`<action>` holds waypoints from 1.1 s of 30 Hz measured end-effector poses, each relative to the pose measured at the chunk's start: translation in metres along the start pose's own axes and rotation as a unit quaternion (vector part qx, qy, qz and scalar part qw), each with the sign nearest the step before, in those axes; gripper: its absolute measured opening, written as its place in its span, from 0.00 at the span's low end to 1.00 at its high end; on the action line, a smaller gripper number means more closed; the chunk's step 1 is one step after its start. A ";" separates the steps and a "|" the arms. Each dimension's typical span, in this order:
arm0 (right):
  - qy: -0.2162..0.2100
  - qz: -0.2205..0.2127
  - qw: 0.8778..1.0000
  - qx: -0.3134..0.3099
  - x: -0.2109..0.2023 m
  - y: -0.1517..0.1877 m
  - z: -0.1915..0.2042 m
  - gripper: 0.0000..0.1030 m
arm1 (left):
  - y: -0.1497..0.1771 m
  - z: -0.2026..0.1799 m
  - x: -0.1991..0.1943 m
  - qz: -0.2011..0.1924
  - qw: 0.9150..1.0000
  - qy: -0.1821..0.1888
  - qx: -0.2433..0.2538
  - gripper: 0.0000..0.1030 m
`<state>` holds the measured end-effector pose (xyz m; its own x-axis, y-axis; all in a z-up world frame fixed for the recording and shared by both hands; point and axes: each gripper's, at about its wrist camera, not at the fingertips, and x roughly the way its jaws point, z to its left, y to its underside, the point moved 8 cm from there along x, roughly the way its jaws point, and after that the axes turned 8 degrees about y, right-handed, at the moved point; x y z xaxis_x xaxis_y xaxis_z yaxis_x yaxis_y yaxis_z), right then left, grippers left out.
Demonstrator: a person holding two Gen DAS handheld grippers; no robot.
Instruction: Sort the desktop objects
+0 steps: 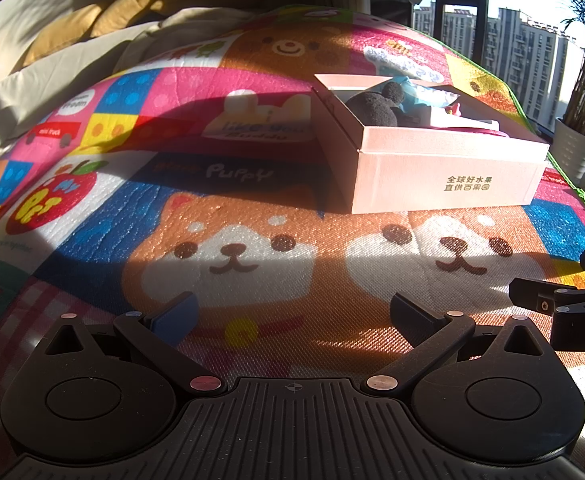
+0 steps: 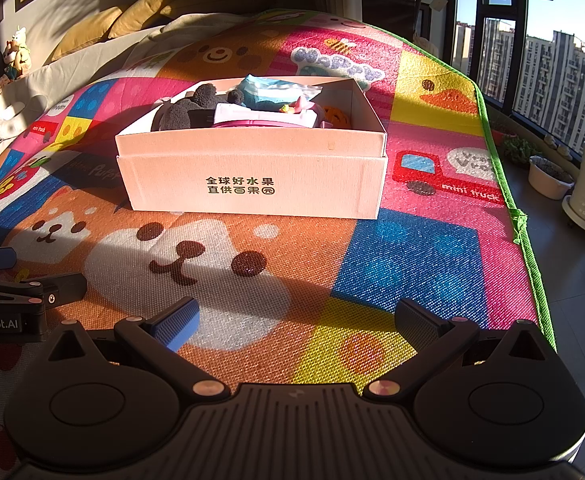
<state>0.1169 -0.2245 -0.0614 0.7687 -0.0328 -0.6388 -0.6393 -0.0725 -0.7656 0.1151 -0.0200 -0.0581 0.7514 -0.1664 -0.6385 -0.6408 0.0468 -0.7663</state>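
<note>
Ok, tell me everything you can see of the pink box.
The pink box looks like cardboard: rectangular, lidless, with dark printed characters on its near side. It sits upright and flat on the cartoon play mat, apart from both grippers. It is full: a dark plush toy, a blue packet and pink items fill it.

a pale pink box (image 2: 252, 184) sits flat on the mat ahead of me, lid off, dark print on its near wall. inside it, at the left, i see a dark fuzzy plush (image 2: 188, 110); behind that, toward the back wall, a blue packet (image 2: 270, 90); in the middle a white and pink item (image 2: 260, 117); at the right an orange ball (image 2: 338, 115).
</note>
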 end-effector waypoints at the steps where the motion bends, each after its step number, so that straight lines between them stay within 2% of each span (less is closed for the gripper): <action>1: 0.000 0.000 1.000 0.000 0.000 0.000 0.000 1.00 | 0.000 0.000 0.000 0.000 1.000 0.000 0.000 1.00; 33: 0.000 0.000 1.000 0.000 0.000 0.000 0.000 1.00 | 0.000 0.000 0.000 0.000 1.000 0.000 0.000 1.00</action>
<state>0.1168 -0.2246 -0.0613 0.7687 -0.0326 -0.6388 -0.6393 -0.0724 -0.7655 0.1149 -0.0198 -0.0580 0.7513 -0.1665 -0.6386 -0.6409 0.0467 -0.7662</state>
